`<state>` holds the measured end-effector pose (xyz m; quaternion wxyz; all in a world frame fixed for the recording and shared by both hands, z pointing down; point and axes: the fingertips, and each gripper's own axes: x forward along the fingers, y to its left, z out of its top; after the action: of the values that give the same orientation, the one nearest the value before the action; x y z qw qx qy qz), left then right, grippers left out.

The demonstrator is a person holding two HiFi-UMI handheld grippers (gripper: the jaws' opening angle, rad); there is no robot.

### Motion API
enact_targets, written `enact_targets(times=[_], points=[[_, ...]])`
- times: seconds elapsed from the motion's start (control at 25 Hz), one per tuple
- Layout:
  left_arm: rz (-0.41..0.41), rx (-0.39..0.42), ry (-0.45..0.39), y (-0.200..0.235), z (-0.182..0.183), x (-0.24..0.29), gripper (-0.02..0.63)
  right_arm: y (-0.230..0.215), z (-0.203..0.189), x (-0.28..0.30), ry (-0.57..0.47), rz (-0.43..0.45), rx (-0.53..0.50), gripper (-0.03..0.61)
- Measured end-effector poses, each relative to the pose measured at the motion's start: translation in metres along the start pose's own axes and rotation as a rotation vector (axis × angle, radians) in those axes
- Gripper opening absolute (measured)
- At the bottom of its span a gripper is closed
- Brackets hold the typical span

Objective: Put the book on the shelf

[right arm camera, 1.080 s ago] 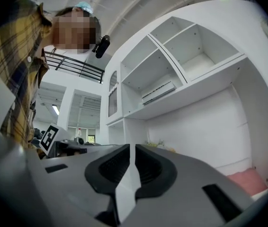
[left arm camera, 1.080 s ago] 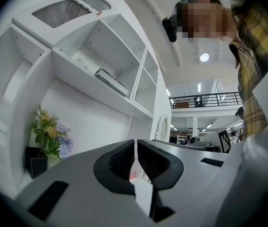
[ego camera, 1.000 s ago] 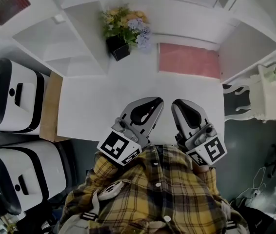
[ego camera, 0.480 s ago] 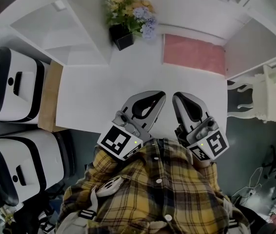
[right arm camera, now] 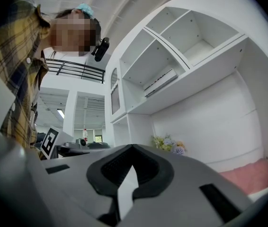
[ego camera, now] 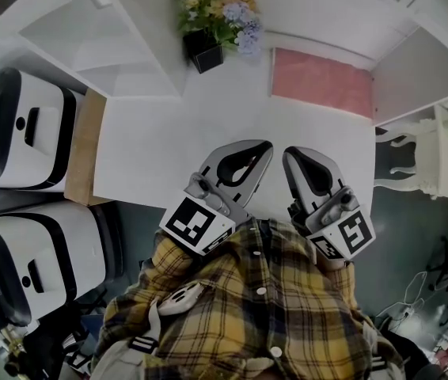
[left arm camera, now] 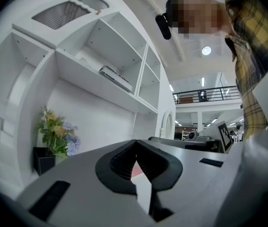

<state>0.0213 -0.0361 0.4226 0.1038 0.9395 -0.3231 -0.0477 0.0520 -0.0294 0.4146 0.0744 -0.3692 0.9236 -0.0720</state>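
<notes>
Fingers, left gripper (left arm camera: pixel 135 143): you have them pressed together, with nothing between them and nothing touched.
Fingers, right gripper (right arm camera: pixel 131 148): closed and empty as well; you hold it just beside the left one, over the near edge of the desk (ego camera: pixel 153 145).
Book (ego camera: pixel 321 83): pink, lying flat on the desk at the back right, well apart from both grippers.
Pot (ego camera: pixel 206 54): black, standing on the desk, holding flowers (ego camera: pixel 220 10).
Shelf (left arm camera: pixel 86 82): one upper compartment holds a flat white box (left arm camera: pixel 116 78).
</notes>
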Motion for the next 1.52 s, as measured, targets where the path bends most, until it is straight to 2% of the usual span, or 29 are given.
enact_targets(times=[0.16, 0.76, 1.0, 1.16, 1.32, 1.52], points=[[-0.001, 0.001, 0.01, 0.0, -0.003, 0.0, 0.02, -0.004, -0.001, -0.001, -0.01, -0.017, 0.036, 0.017], [-0.008, -0.033, -0.004, -0.001, -0.004, -0.001, 0.02, 0.0, -0.004, 0.001, 0.01, 0.004, 0.043, 0.017], [-0.053, 0.001, 0.001, -0.006, 0.0, 0.0, 0.02, 0.001, -0.004, -0.001, 0.018, 0.003, 0.012, 0.017], [-0.055, 0.019, -0.011, -0.007, 0.002, -0.001, 0.02, 0.002, -0.004, -0.002, 0.02, 0.003, 0.021, 0.017], [-0.072, 0.02, 0.021, -0.011, -0.002, -0.002, 0.02, 0.003, -0.004, -0.003, 0.017, 0.006, 0.026, 0.017], [-0.132, 0.021, 0.038, -0.019, -0.002, 0.006, 0.02, -0.001, -0.004, -0.004, 0.015, -0.003, 0.025, 0.017]])
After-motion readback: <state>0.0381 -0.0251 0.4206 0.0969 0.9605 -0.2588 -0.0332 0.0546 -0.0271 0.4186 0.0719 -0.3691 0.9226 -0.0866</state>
